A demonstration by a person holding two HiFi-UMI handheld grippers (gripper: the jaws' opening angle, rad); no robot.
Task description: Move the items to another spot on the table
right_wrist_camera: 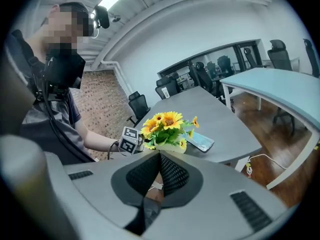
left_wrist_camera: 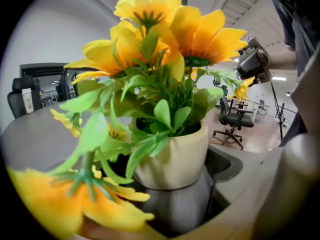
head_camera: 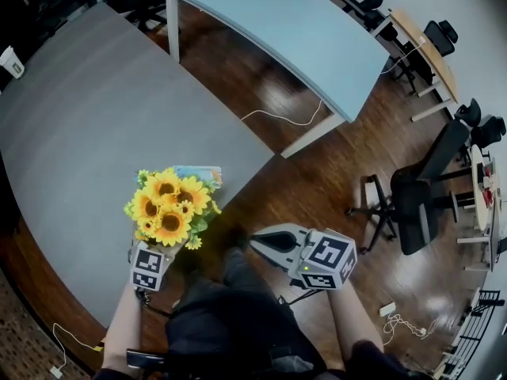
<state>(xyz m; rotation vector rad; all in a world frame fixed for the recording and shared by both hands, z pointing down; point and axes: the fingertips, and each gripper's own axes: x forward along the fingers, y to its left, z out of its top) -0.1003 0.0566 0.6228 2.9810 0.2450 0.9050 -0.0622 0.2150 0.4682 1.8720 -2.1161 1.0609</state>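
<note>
A bunch of artificial sunflowers [head_camera: 168,204] in a cream pot [left_wrist_camera: 172,159] stands near the front edge of the grey table [head_camera: 95,117]. My left gripper [head_camera: 162,245] reaches in under the blooms, its jaws wide, and the pot stands between them. The right pad [left_wrist_camera: 227,164] lies close beside the pot wall; leaves hide the left side. A blue packet [head_camera: 202,172] lies flat just behind the flowers. My right gripper [head_camera: 257,242] hangs off the table over the floor, shut and empty, pointing at the flowers [right_wrist_camera: 165,124].
A white cup [head_camera: 11,60] stands at the table's far left edge. A light blue table [head_camera: 301,30] lies beyond, with a cable [head_camera: 285,119] on the wooden floor beneath it. Office chairs [head_camera: 416,196] stand to the right.
</note>
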